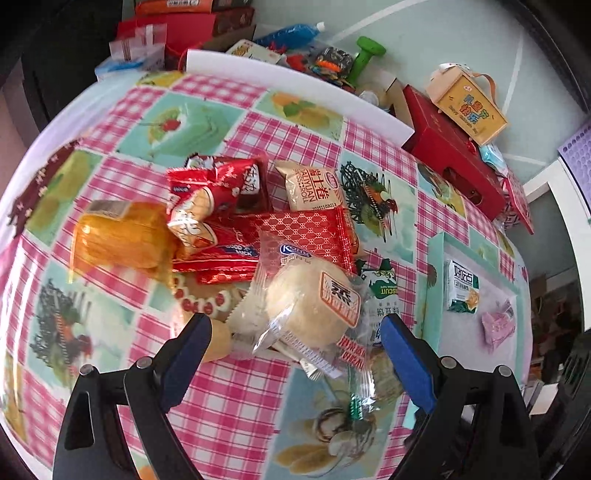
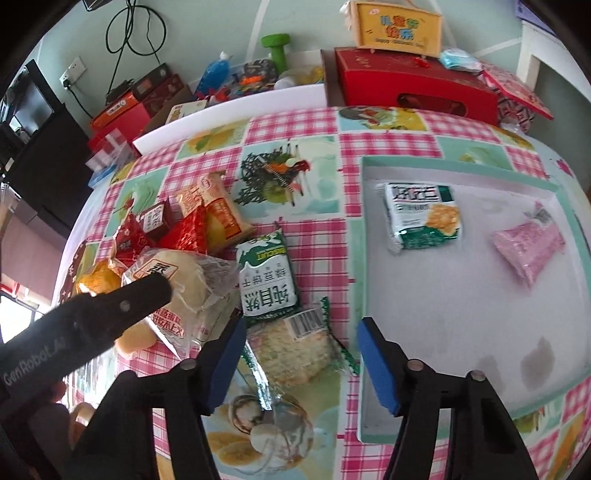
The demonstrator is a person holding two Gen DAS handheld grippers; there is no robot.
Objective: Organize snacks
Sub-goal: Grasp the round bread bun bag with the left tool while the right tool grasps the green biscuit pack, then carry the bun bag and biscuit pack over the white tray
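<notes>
A heap of wrapped snacks lies on the checked tablecloth. My left gripper is open, its jaws on either side of a round pale bun in clear wrap, not closed on it. The heap also holds red packets, an orange packet and a beige roll packet. My right gripper is open over a crumbly pale snack in clear wrap, beside a green-and-white biscuit packet. The teal-rimmed tray holds a green biscuit packet and a pink packet.
A red box with a yellow box on it stands at the table's far edge. A white bin of clutter and a green dumbbell lie behind. The left gripper's arm crosses the right wrist view at the left.
</notes>
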